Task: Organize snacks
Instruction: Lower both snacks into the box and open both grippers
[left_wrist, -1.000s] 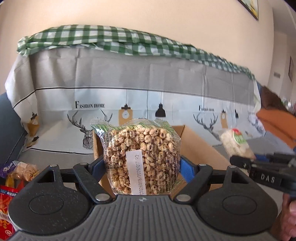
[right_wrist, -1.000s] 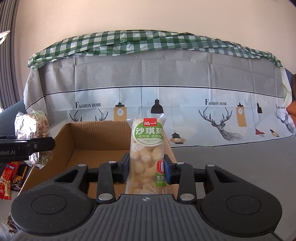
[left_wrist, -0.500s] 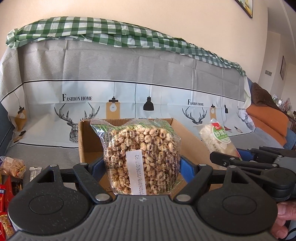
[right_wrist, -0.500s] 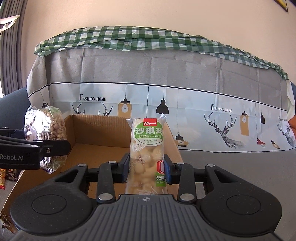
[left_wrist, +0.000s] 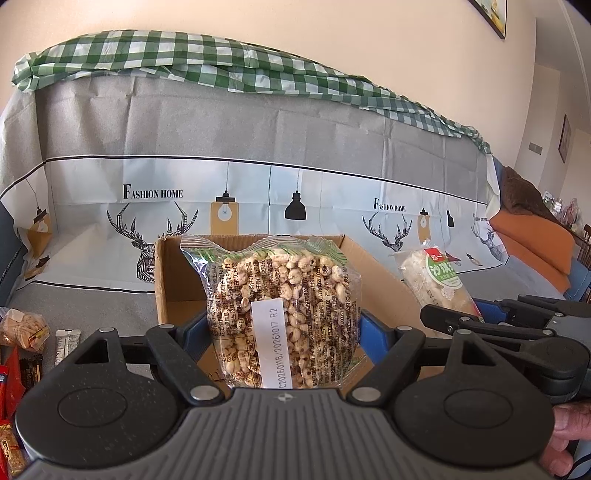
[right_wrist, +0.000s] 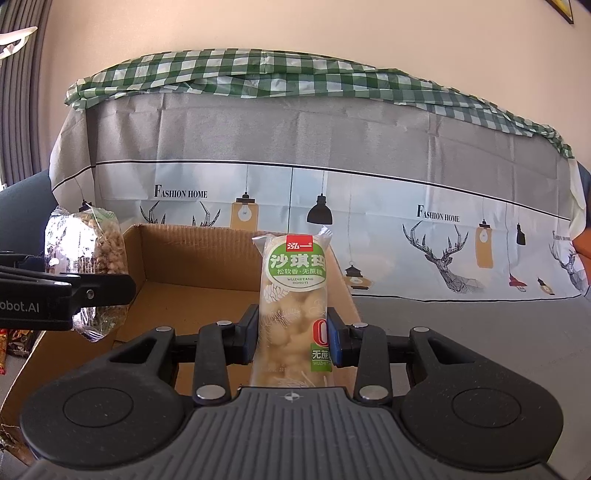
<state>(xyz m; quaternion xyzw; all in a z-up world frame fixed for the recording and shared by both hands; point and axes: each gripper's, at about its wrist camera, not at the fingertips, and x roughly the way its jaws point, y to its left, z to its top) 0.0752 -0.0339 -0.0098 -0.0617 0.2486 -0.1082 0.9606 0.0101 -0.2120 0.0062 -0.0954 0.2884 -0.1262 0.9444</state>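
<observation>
A bag of puffed grain (left_wrist: 284, 317) is being gripped by the left gripper (left_wrist: 284, 336) above the open cardboard box (right_wrist: 192, 295), while a sachima pack (right_wrist: 295, 310) is being clamped by the right gripper (right_wrist: 291, 336) at the box's 3 o'clock edge; loose snacks (left_wrist: 22, 328) are lying at 9 o'clock.

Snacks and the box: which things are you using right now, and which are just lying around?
In use:
- puffed grain bag, clamped in the left gripper
- sachima pack, clamped in the right gripper
- cardboard box, open behind both

Lying about:
- loose snack packets at the left
- deer-print cloth
- green checked cloth
</observation>
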